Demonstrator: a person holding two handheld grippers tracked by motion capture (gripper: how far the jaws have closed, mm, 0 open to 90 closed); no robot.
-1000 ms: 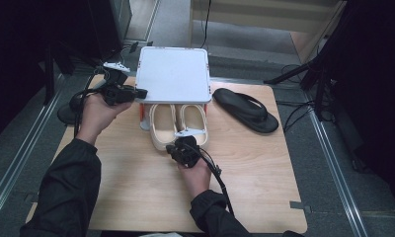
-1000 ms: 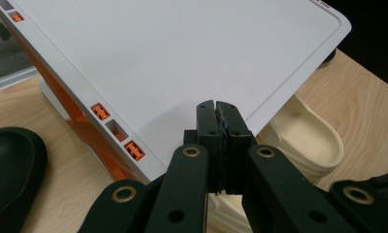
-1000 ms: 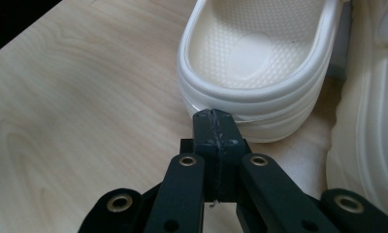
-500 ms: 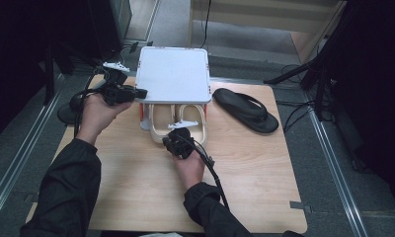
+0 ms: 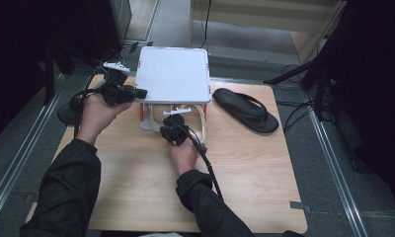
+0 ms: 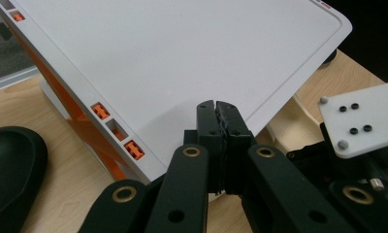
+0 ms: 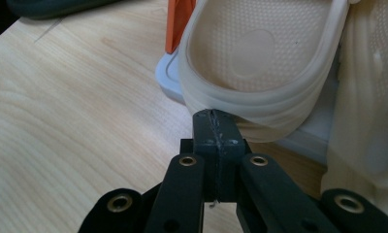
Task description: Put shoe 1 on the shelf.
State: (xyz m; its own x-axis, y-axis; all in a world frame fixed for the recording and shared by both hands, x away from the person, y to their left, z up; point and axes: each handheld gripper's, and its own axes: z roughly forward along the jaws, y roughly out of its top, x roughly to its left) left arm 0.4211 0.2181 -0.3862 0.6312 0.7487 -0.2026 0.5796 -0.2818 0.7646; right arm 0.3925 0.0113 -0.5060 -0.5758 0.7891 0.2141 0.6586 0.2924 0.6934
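Sandal (image 7: pixel 260 63) heel touching closed right gripper (image 7: pixel 215 116) fingers, under rack (image 7: pixel 180 24).

No readable text, label, brand, number or sign appears on anything here.

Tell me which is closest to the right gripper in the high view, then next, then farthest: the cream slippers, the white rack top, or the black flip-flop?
From the right gripper:
1. Cream slippers, right at its jaws, under the rack.
2. White rack top, just beyond, above the slippers.
3. Black flip-flop, off to the table's right.
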